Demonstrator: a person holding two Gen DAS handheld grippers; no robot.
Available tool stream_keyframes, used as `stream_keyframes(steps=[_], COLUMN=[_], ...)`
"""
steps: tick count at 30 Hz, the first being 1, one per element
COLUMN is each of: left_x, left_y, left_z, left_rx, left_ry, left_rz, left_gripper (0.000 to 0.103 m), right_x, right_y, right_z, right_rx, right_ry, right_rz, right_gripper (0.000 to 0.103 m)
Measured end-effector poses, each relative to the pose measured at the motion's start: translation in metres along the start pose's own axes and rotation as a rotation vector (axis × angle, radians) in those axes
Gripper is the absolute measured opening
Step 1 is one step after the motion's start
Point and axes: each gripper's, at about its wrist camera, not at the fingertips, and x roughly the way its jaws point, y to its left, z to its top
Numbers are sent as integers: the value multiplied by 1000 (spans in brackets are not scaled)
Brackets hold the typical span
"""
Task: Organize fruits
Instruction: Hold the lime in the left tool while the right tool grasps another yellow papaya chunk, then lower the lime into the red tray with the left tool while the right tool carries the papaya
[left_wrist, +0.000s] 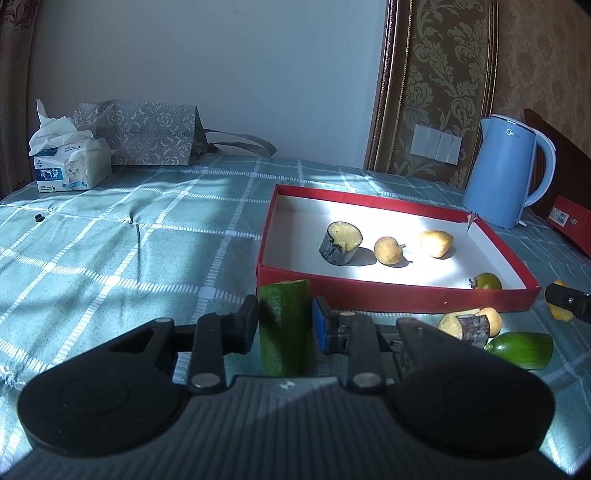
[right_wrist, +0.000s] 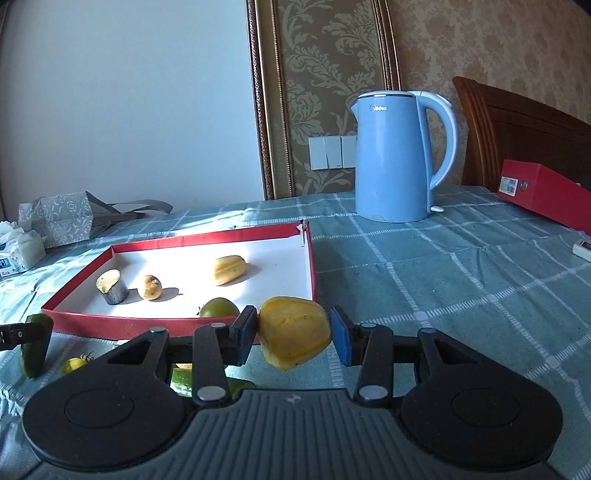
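Observation:
My left gripper is shut on an upright green cucumber piece, just in front of the red tray. The white-floored tray holds an eggplant chunk, a small round potato-like piece, a yellow piece and a green tomato. My right gripper is shut on a yellow fruit piece, held by the near right corner of the tray. Loose on the cloth lie another eggplant chunk, a cucumber piece and a small yellow tomato.
A blue kettle stands behind the tray at the right. A red box and a white remote lie at the far right. A tissue pack and a paper bag sit at the back left on the checked cloth.

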Motion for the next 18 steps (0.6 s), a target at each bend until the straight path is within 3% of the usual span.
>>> stream_keyframes(steps=[9, 13, 18], left_x=[0, -3, -7], left_y=[-6, -6, -14], left_z=[-1, 3, 9], left_rx=[31, 11, 30], left_ry=[-2, 0, -46], left_rz=[4, -61, -64], left_gripper=[28, 28, 28], right_x=[10, 11, 11], right_y=[-2, -4, -7], right_z=[-5, -5, -5], right_rx=[-13, -3, 12], right_ry=[23, 34, 33], right_rz=[-47, -34, -30], right_gripper=[42, 42, 42])
